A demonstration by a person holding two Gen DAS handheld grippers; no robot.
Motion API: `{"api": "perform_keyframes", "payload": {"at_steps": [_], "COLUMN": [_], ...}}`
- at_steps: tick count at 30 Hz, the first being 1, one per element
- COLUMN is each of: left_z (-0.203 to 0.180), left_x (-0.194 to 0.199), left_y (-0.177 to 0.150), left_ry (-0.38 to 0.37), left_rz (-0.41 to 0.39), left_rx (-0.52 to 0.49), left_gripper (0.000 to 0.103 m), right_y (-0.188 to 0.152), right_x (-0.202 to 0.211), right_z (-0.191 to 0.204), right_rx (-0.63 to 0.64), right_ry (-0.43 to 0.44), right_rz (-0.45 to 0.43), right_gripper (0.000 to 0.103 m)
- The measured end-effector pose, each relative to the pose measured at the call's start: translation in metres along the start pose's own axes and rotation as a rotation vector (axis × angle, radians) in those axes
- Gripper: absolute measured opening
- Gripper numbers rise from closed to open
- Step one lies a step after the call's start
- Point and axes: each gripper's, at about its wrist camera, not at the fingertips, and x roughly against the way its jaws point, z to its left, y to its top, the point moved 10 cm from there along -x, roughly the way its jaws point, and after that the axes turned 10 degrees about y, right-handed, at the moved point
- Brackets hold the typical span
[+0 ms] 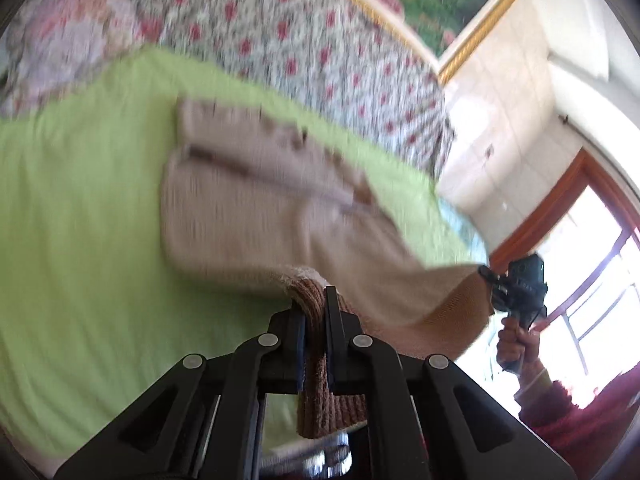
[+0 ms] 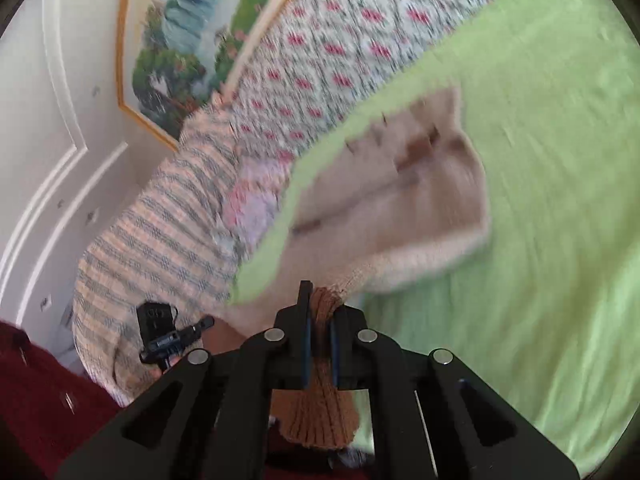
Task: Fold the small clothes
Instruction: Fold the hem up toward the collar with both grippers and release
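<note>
Left gripper (image 1: pixel 316 312) and right gripper (image 2: pixel 320 312) each pinch the beige sweater's (image 1: pixel 248 200) brown ribbed hem (image 1: pixel 316 380); its blurred body trails toward twelve o'clock over the green sheet (image 1: pixel 80 220).

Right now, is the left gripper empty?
No, the left gripper is shut on the brown ribbed hem of the beige knit sweater.
</note>
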Motion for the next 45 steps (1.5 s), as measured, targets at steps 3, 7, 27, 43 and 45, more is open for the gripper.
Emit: {"api": "perform_keyframes", "payload": {"at_steps": [3,7,27,43,45], "left_z": [0.006,0.015,0.142,0.033,0.052], "left_x": [-0.012,-0.046,-0.282,-0.304,-0.313], "left_y": [0.058,0.129,0.208,0.128,0.151], "left_ry": [0.002,0.047,0.245,0.133,0.183], "left_rz": [-0.084,-0.157,0.090,0.297,0.275], "left_rx": [0.023,0.028,0.113,-0.126,-0.129], "left_gripper": [0.006,0.005,0.007,0.016,0.013], "right_y": [0.053,0.112,0.193,0.079,0.108], "right_x": [-0.026,-0.064,-0.201,-0.297,-0.297], "right_z": [-0.016,-0.049,-0.239,-0.136,-0.164], "right_rx": [0.004,0.002,-0.125,0.235,0.230], "right_ry": [-0.016,-0.074,-0.448,-0.296,-0.388], "right_rz": [-0.056,-0.089,0.068,0.571,0.523], "right_gripper": [0.008,0.008,0.009,0.017,0.017]}}
